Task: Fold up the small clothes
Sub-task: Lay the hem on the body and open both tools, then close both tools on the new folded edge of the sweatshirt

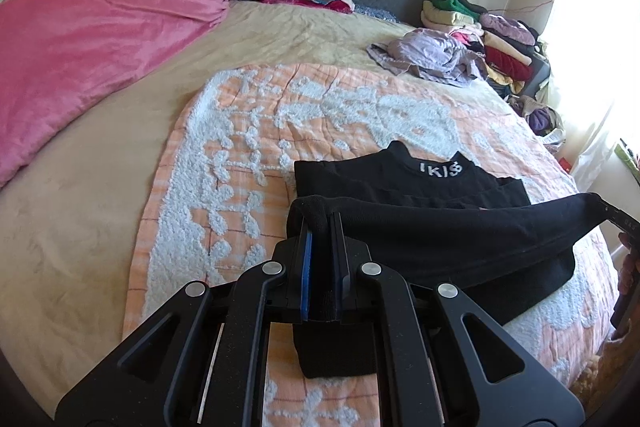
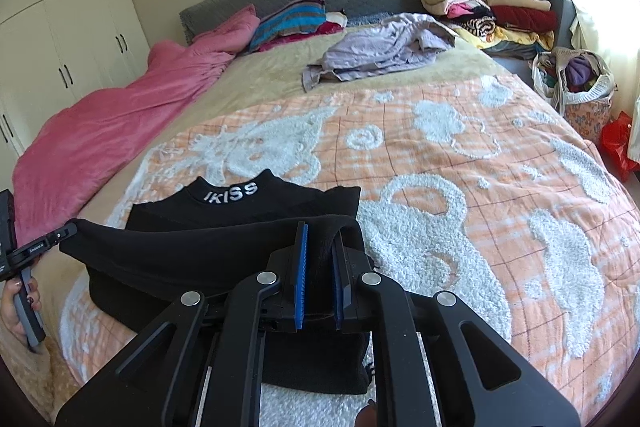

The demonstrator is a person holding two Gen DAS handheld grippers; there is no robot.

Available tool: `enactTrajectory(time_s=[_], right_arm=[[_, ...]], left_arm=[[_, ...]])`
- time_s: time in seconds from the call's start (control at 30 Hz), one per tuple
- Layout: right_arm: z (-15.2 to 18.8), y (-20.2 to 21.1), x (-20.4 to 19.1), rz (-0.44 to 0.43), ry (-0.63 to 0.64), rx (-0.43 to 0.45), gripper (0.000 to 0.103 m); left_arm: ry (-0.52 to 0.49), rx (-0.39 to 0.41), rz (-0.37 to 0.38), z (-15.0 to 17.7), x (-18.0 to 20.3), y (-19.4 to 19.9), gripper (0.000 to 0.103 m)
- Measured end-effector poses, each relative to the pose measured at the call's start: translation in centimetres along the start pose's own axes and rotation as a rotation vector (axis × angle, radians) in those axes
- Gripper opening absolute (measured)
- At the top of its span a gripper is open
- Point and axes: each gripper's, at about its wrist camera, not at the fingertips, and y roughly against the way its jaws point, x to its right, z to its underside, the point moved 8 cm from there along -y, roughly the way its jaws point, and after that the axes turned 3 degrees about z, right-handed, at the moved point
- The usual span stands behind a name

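Black fabric stretched between 2 grippers above the bed [image 1: 100, 195]: the left gripper [image 1: 322, 227] was clenched on one corner of the black top's [image 1: 420, 227] hem, the right gripper [image 2: 320, 239] clenched on the other. Its collar end, lettered in white, lay flat on the orange-and-white blanket [image 2: 460, 155]. Lilac clothes [image 2: 380, 51] sat crumpled further up, near stacked folded garments [image 2: 500, 3].

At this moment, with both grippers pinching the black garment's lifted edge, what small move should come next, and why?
Probably carry the lifted edge forward toward the collar and lower it. The left gripper and right gripper hold the black garment folded up over itself, its top half flat on the orange blanket.
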Motion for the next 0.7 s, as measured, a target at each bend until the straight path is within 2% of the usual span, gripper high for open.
enactTrajectory(time_s=[0.13,0.23,0.27,0.4,0.5,0.57,0.7], right_arm=[[0.4,-1.3,0.3,0.018,0.002,-0.019,0.011],[0.5,-1.8,0.8,0.046,-0.005,-0.022,0.019],[0.6,-1.9,1.0,0.056,-0.009,-0.023,0.023],[0.6,-1.3,1.4,0.080,-0.001,-0.001,0.024],[0.6,-0.4,1.3,0.096,0.013,0.028,0.025],[0.9,0.1,0.8,0.089,0.029,0.040,0.025],[2.1,0.5,-1.1,0.044,0.085,0.023,0.025]], left_arm=[[0.006,-0.020,-0.012,0.3,-0.4,-1.3,0.004],[0.000,-0.038,-0.030,0.6,-0.7,-1.6,0.007],[-0.002,-0.025,-0.037,0.5,-0.7,-1.3,0.007],[-0.021,0.015,-0.057,0.0,-0.7,0.1,0.009],[-0.055,0.043,-0.068,-0.4,-0.1,1.3,0.017],[-0.077,0.045,-0.058,-0.2,0.6,1.7,0.023],[-0.149,0.009,-0.010,1.3,3.1,1.6,0.023]])
